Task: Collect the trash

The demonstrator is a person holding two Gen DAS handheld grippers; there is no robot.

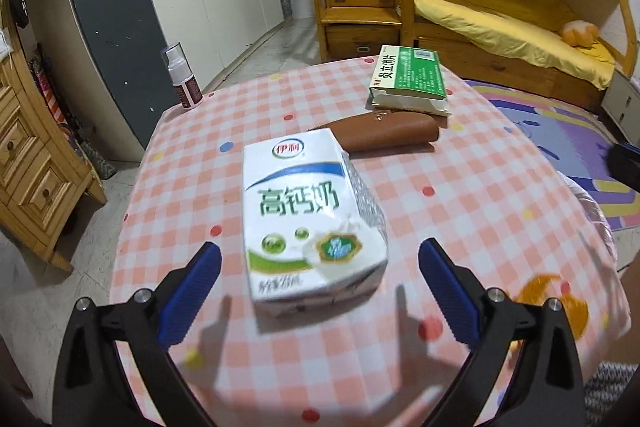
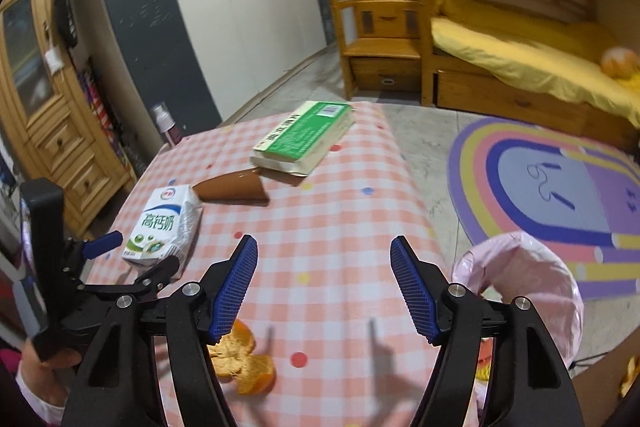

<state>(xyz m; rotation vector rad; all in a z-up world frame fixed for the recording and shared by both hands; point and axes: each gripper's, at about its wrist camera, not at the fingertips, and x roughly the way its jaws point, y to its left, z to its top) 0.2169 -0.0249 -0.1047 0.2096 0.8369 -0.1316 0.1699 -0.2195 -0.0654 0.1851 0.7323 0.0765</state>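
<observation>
Carton [image 1: 312, 219], white-green, seemingly dented

**Milk carton lies between wide-open jaws**

The left tool [image 1: 320, 263] hangs over the bench [image 1: 480, 211], its blue pads spread wide on either side of a white milk carton [image 1: 308, 223] lying flat, neither pad touching it. Beyond the carton lies a brown leather case [image 1: 384, 135], then a green medicine box [image 1: 408, 81]. A spray bottle [image 1: 182, 77] stands at the far left corner. Orange peel [image 1: 560, 303] lies at the right.
</observation>
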